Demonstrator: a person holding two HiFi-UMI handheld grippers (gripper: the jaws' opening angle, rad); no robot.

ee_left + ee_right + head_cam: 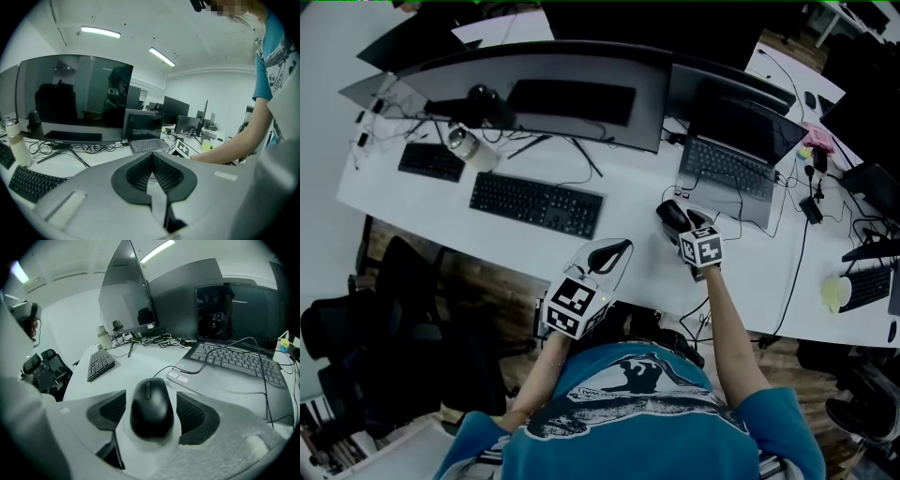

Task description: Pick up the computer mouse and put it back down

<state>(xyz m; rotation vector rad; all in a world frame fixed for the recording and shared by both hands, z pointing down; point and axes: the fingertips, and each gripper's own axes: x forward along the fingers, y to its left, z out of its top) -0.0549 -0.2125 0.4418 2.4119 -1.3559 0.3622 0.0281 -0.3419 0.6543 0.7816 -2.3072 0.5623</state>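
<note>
Fingers [191,414] of right gripper [151,401] spread wide, straddling black computer mouse [151,417]; thin gap each side, pads not pressing. Mouse sits on white desk [117,378], just beside laptop [234,359] front corner. Right forearm extended straight, gripper pitched downward. Left gripper [152,169] farther from laptop, near desk edge, jaws together, nothing between.

Mouse [671,214] part-hidden, head view; torso [647,422] cut off btm edge.
</note>
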